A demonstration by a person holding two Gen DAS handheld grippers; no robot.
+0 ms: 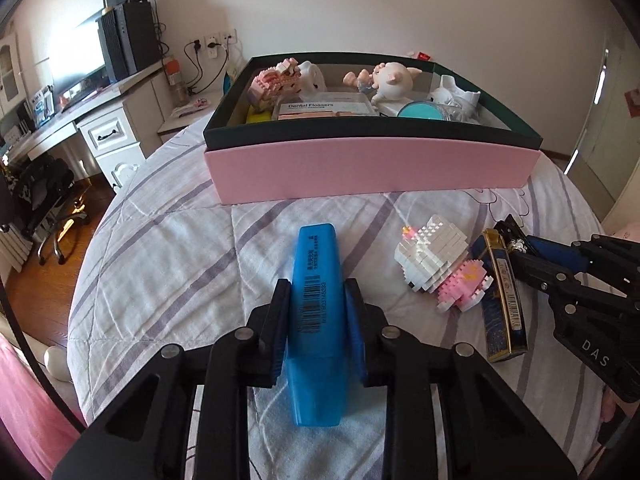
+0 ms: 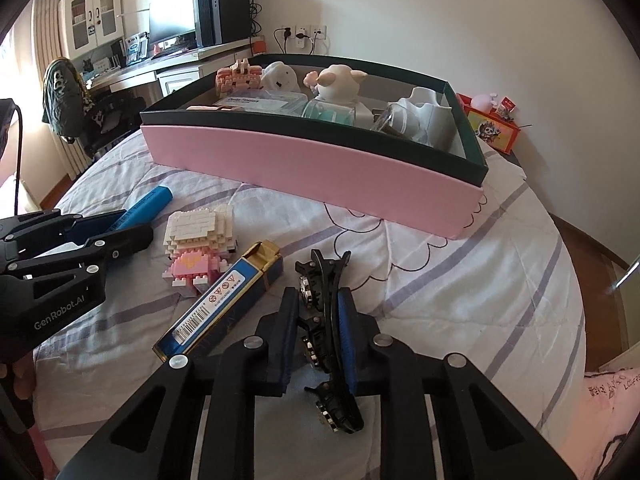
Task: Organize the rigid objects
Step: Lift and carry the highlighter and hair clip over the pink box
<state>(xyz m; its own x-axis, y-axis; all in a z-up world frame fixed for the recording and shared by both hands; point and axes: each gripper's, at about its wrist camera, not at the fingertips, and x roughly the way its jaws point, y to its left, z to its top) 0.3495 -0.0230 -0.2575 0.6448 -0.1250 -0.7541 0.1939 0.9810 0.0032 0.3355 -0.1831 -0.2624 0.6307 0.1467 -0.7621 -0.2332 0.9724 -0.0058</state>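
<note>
I find my left gripper clamped on the blue highlighter, which lies lengthwise on the striped bedspread in front of the pink box. My right gripper is clenched on the black hair clip, also on the bedspread. Between the two grippers lie a brick-built figure and a blue-and-gold carton, just beside each other. The box already holds figurines and a dental flosser case.
</note>
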